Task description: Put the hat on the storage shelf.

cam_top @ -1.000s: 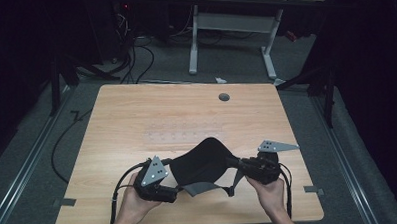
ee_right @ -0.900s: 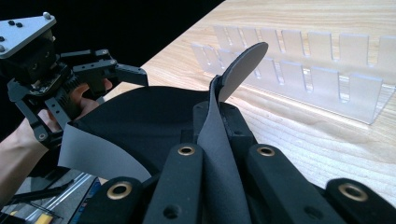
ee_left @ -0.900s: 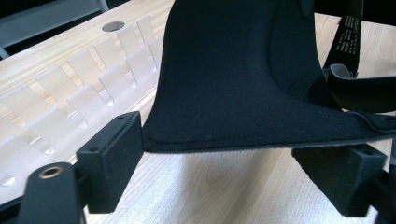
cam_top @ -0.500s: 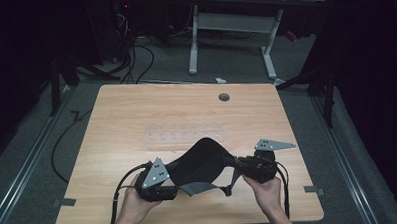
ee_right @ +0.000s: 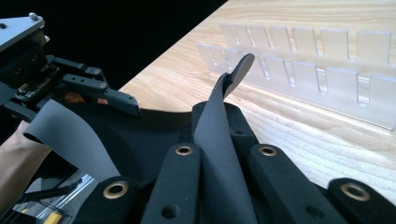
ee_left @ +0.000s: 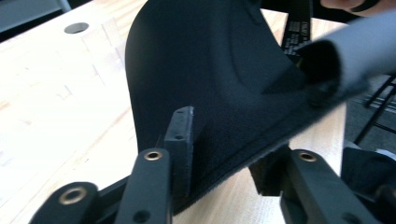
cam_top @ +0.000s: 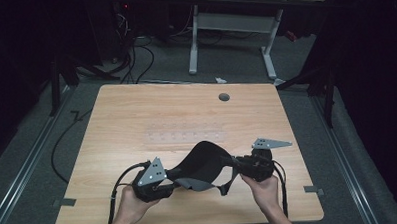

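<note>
High view: both tongs clamped on black padded brace (cam_top: 201,162), left tongs (cam_top: 161,186), right tongs (cam_top: 241,165); best kept taut, level above surface (cam_top: 136,119).

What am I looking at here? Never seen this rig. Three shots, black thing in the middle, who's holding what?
No robot: a person at a wooden table holds a two-jaw handheld gripper in each hand. The high view looks down from above the person's side; the other two pictures come from cameras riding on each gripper, looking along its black jaws.

The left gripper pinches one edge of a black padded fabric piece, its jaws closed on the cloth. The right gripper is closed on a grey strap of the same piece. It hangs stretched between them near the front edge.

On the table lie a clear slotted plastic rack and, farther back, a round cable hole.
</note>
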Demonstrator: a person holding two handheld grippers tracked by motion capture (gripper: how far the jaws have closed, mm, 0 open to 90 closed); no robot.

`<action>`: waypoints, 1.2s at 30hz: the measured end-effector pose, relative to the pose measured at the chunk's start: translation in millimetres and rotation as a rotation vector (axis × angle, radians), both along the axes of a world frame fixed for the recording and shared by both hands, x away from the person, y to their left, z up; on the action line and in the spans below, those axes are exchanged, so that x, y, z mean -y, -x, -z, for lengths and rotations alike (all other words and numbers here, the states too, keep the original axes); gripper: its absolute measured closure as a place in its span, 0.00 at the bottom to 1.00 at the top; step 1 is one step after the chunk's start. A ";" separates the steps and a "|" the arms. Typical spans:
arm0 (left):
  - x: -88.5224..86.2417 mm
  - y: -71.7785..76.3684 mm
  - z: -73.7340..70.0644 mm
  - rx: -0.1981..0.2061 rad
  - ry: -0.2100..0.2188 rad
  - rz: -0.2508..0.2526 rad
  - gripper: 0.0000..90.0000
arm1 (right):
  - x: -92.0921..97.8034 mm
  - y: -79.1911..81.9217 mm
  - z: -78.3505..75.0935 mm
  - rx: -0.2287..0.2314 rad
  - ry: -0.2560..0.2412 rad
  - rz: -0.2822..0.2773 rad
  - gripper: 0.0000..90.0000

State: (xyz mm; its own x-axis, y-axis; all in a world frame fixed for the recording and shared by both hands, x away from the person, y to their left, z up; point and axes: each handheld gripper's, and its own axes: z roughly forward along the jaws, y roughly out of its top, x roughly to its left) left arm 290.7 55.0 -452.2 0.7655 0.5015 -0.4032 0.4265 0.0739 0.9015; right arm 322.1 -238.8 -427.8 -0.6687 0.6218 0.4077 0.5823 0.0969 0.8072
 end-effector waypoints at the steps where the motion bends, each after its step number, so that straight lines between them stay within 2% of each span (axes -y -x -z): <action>1: -0.2 -0.1 -0.1 -0.004 0.003 0.008 0.74 | 0.1 -1.1 0.8 -0.002 0.000 0.000 0.94; 5: -0.3 -0.9 -0.5 -0.023 0.008 0.042 0.82 | 0.4 -6.7 4.7 -0.030 0.003 0.006 0.93; 9: -0.4 0.3 -0.8 -0.020 0.003 0.077 0.92 | -0.2 -12.0 8.2 -0.055 0.005 0.017 0.89; 10: -0.4 2.2 -2.1 -0.028 0.019 0.105 0.95 | 0.0 -14.1 9.9 -0.064 0.007 0.025 0.87; 14: 1.6 5.4 -1.8 -0.039 0.030 0.143 0.96 | 2.0 -20.1 15.2 -0.072 -0.008 0.041 0.82; 16: 1.6 4.5 -1.7 -0.047 0.028 0.144 0.97 | 3.5 -22.1 17.7 -0.076 -0.017 0.060 0.71; 22: -7.5 -0.3 -4.9 -0.078 0.094 0.105 0.97 | 16.8 -21.1 24.5 -0.069 0.001 0.120 0.56; 27: -12.2 -1.0 -7.3 -0.076 0.129 0.085 0.96 | 26.7 -16.6 37.3 -0.038 0.112 0.181 0.52; 28: -12.2 -1.0 -7.3 -0.076 0.129 0.085 0.96 | 26.7 -16.6 37.3 -0.038 0.112 0.181 0.52; 29: -12.8 -1.3 -7.8 -0.079 0.131 0.083 0.96 | 31.1 -14.6 48.8 -0.022 0.185 0.227 0.51; 31: -13.2 -0.9 -9.0 -0.085 0.143 0.083 0.96 | 34.1 -14.3 56.4 -0.015 0.222 0.249 0.50; 34: -14.4 -1.2 -10.9 -0.081 0.150 0.078 0.96 | 39.6 -13.8 71.6 0.009 0.313 0.300 0.49; 35: -14.4 -1.2 -10.9 -0.081 0.150 0.078 0.96 | 39.6 -13.8 71.6 0.009 0.313 0.300 0.49; 36: -15.4 -2.6 -12.1 -0.078 0.154 0.068 0.96 | 43.4 -14.9 82.6 0.013 0.380 0.337 0.48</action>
